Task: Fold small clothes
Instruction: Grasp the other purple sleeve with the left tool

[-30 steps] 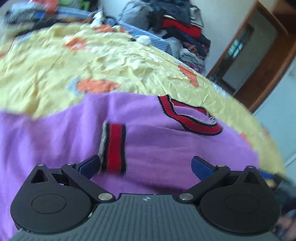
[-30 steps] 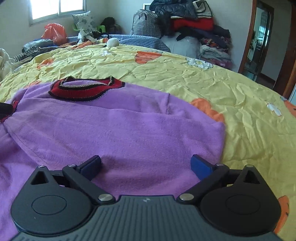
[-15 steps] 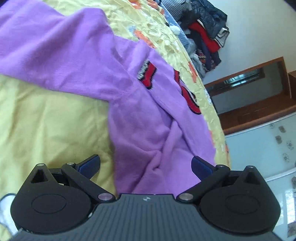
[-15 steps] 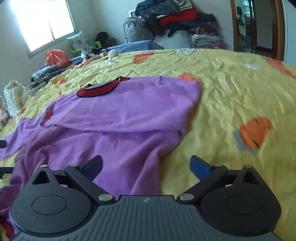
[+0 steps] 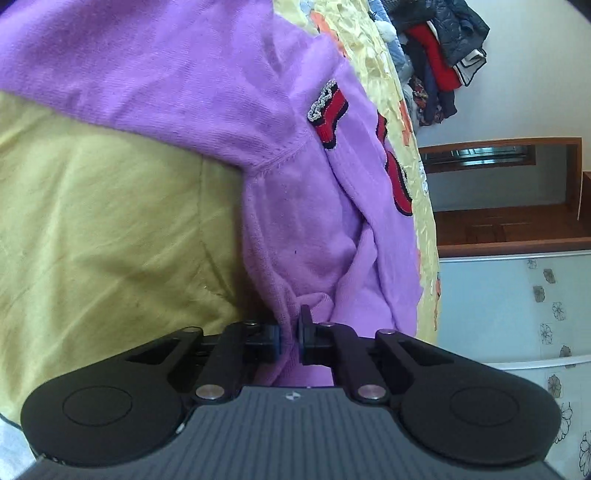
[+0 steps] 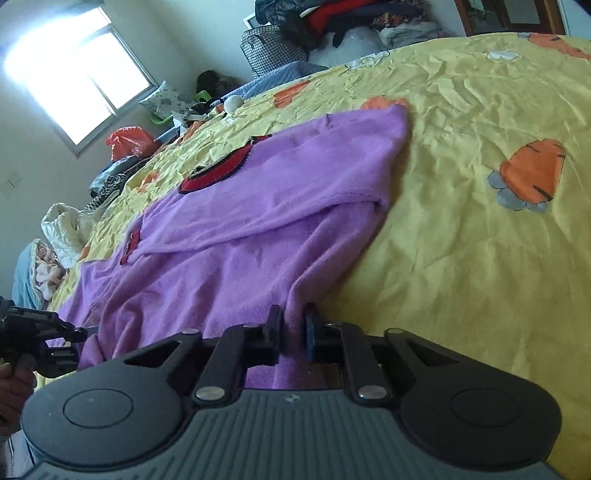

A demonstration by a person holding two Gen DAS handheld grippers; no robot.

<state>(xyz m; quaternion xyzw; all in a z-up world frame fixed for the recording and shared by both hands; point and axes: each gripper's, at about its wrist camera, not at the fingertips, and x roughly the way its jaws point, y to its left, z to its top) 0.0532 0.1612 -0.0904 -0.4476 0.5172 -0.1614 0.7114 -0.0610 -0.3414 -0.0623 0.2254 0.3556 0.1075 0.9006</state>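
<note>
A small purple sweater [image 5: 303, 206] with red and black trim lies on a yellow bedspread [image 5: 110, 229], one sleeve folded across its body. My left gripper [image 5: 290, 338] is shut on the sweater's hem at one bottom corner. In the right wrist view the same sweater [image 6: 251, 229] stretches away, its red collar [image 6: 218, 170] at the far end. My right gripper [image 6: 293, 332] is shut on the hem at the other bottom corner. The left gripper [image 6: 40, 332] also shows at the left edge of that view.
The yellow bedspread [image 6: 480, 258] has orange flower prints. Piled clothes and bags [image 6: 332, 29] sit at the bed's far end under a window [image 6: 74, 70]. More bundled clothes [image 6: 48, 254] lie along the left side. A wooden door frame [image 5: 498, 192] is beyond the bed.
Both grippers were open above the sweater; they dropped to its bottom hem, tilted, and closed on the fabric at the two corners.
</note>
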